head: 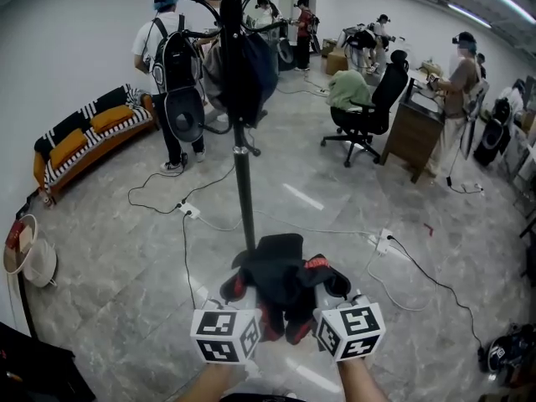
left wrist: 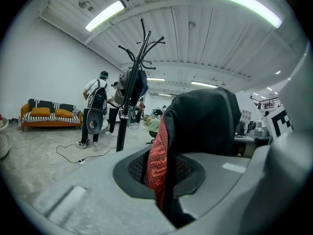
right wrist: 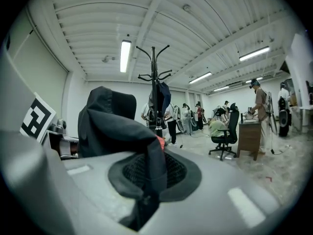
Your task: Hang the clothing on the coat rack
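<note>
1. Step in hand: the carry to the rack. The black garment with red trim is bunched between both grippers and hangs on no hook yet.
2. Left gripper: jaws nearly together and clamped on a fold. Its own view shows the red-patterned edge and black cloth pinched in the slot between them.
3. Right gripper: jaws likewise nearly together, gripping black fabric that rises in a hump above the slot.
4. Position of the garment: held low in front of the person, well above the floor. In the head view the coat rack stands at 12 o'clock from it, near but apart.
5. Rack condition: a dark item already hangs on the upper pole. In the right gripper view the curved top hooks appear free.
6. Next move, as judged: close the remaining gap, lift the garment to hook height, and present a collar or open edge to a free hook before either grip lets go. The bunched cloth will likely need spreading between the two grippers first.
7. Hazard noted: a floor cable runs at 10 o'clock from the rack base.
</note>
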